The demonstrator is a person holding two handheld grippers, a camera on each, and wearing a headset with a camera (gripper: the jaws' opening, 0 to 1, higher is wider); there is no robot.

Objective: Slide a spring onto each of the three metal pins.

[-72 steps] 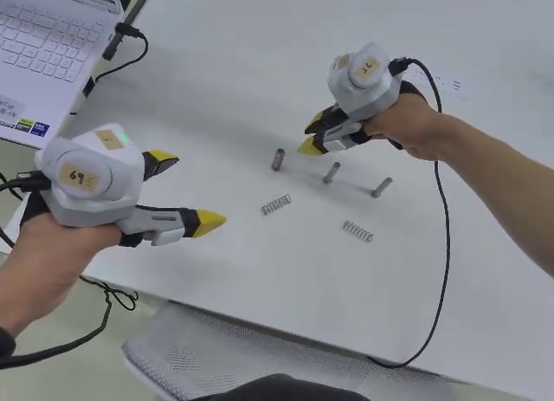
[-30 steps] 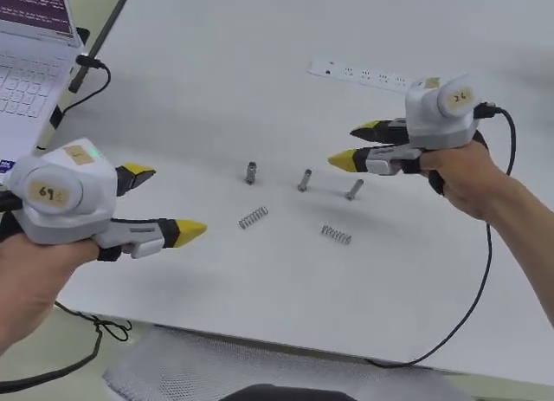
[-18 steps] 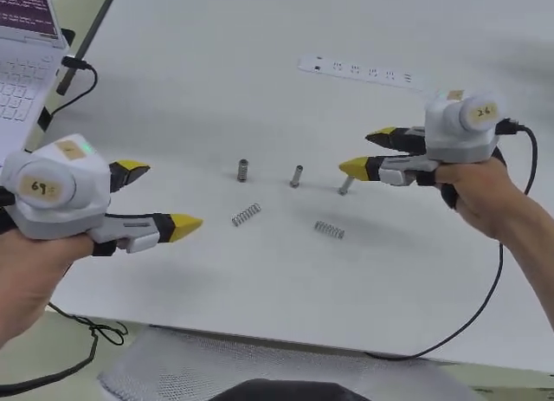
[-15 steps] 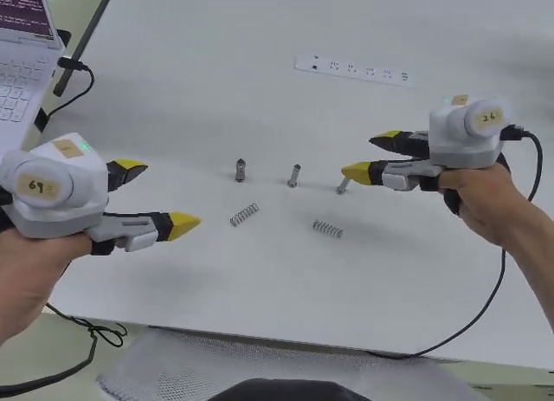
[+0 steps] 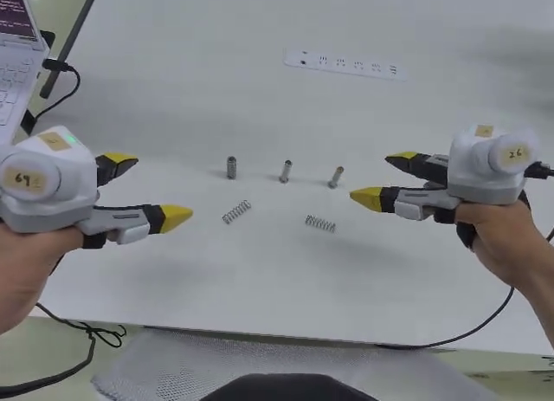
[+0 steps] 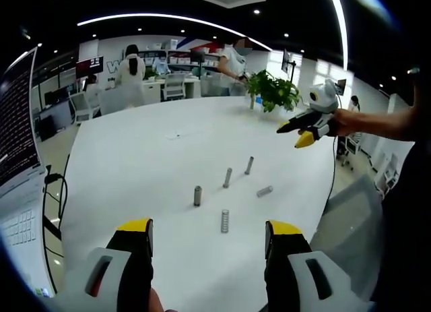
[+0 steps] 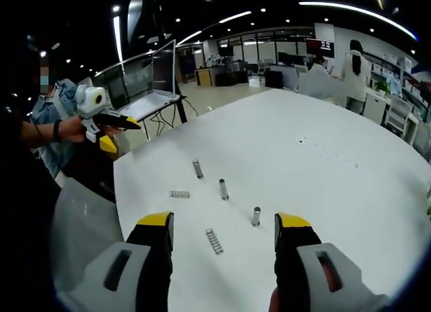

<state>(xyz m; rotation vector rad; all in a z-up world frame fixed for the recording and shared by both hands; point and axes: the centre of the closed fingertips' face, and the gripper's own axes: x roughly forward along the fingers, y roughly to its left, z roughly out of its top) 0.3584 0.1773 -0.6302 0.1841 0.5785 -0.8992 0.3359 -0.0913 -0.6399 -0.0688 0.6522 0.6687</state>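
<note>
Three short metal pins stand in a row on the white table: left pin [image 5: 232, 166], middle pin [image 5: 286, 171], right pin [image 5: 336, 177]. The left pin [image 6: 197, 195] looks thicker and ribbed, as if a spring sits on it. Two loose springs lie in front of them, one [image 5: 235, 211] on the left and one [image 5: 319, 223] on the right. My left gripper [image 5: 149, 189] hovers open left of the pins, holding nothing. To their right my right gripper [image 5: 378, 177] is also open and holds nothing, its tips pointing at the right pin. In the right gripper view the springs [image 7: 213, 240] [image 7: 179, 194] lie before the jaws.
A white power strip [image 5: 346, 65] lies at the back of the table. A laptop [image 5: 10, 37] with a plugged black cable [image 5: 52, 67] sits at the far left. A mesh chair seat [image 5: 216, 371] shows below the table's near edge. People stand far off in the office.
My right gripper has drawn back from over the pins, rightward and toward me, staying open. My left gripper has held its place, open. Pins and springs have not moved.
</note>
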